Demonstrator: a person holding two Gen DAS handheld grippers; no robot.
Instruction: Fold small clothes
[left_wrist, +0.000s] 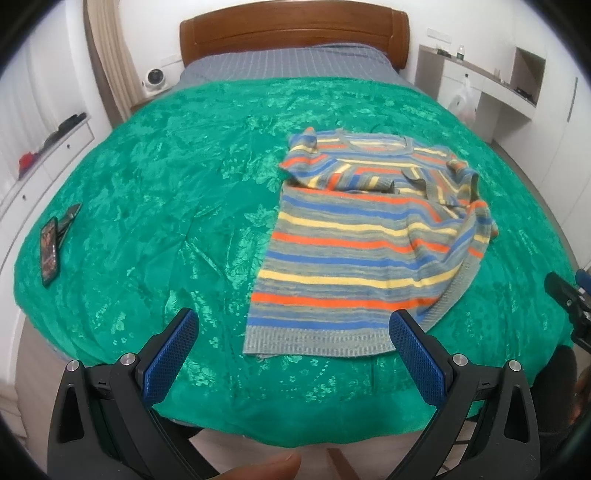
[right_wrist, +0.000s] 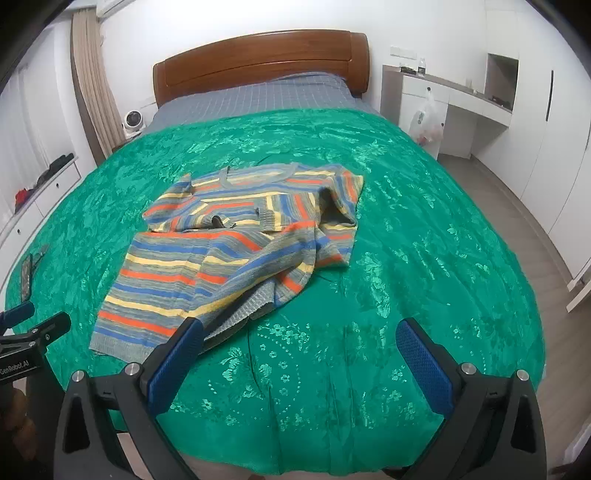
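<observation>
status: fold is partway, roughly a third by my read.

left gripper (left_wrist: 293, 334): jaws spread wide, nothing between them, hovering off the near edge of the bed. striped sweater (left_wrist: 365, 240) lies ahead of the jaws; its ribbed hem (left_wrist: 317, 341) sits just beyond the tips, reaching from midway between them across to the right finger (left_wrist: 415, 356), which overlaps its corner in view. contact there: cannot tell.

right gripper (right_wrist: 301, 341): jaws also spread, empty. the sweater (right_wrist: 229, 236) is ahead and off to the left of the jaws; the nearest folded-over flap (right_wrist: 255, 291) ends close to the left finger (right_wrist: 175, 360). between and right of the jaws is only green bedspread (right_wrist: 424, 240).

done, judging by the lay:
- both sleeves look brought in across the chest; cuffs (left_wrist: 402, 184) meet near the middle, below the neckline (right_wrist: 258, 173).
- the side nearest the right gripper is turned inward over the body, but skewed and bunched, hem running diagonally.

left, as i judge it:
- square up that skewed side panel.
- fold the opposite side in; it is flat and unfolded.
- fold hem up to collar.

phone (left_wrist: 50, 251), far left of the left jaws, clear of the work.

risk: knit is floppy, so the bunched side will likely carry wrinkles into the next fold if not flattened first.
</observation>
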